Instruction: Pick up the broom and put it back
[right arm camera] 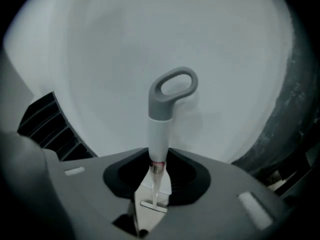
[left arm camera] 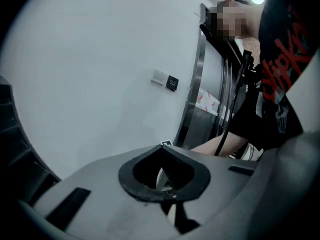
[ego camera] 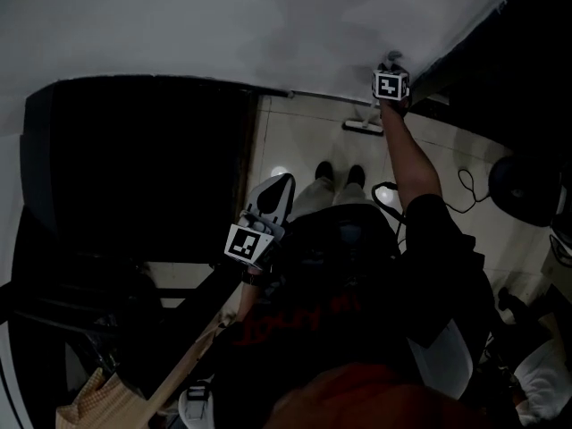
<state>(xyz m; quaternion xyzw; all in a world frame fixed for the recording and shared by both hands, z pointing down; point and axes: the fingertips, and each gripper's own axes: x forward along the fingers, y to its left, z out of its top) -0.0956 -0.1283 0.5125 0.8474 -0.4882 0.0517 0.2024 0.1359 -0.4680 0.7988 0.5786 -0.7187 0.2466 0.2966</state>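
Closest to the body, the left gripper [ego camera: 275, 193] hangs by the person's waist with its jaws brought together on nothing; it has no part in the work right now. Past the shoes [ego camera: 340, 173], the right arm stretches forward and down toward the foot of the wall [ego camera: 223, 25]. The right gripper [ego camera: 391, 63] at its end has its jaws spread wide, one on each side of the broom [right arm camera: 160, 129] without pressing on it. The white shaft runs through the gap with room on both sides. The broom stands upright on its own by the wall, its head [ego camera: 364, 126] flat on the pale floor tiles [ego camera: 295, 141] and its grey loop grip [right arm camera: 175, 86] above the jaws in the right gripper view.

This looks like the reach for the pick-up, with no grip made yet. The next move calls for closing squarely on the slim shaft below the grey grip. The hold must be firm enough that the long handle does not swing or slip when lifted, and the head has to come clear of the wall
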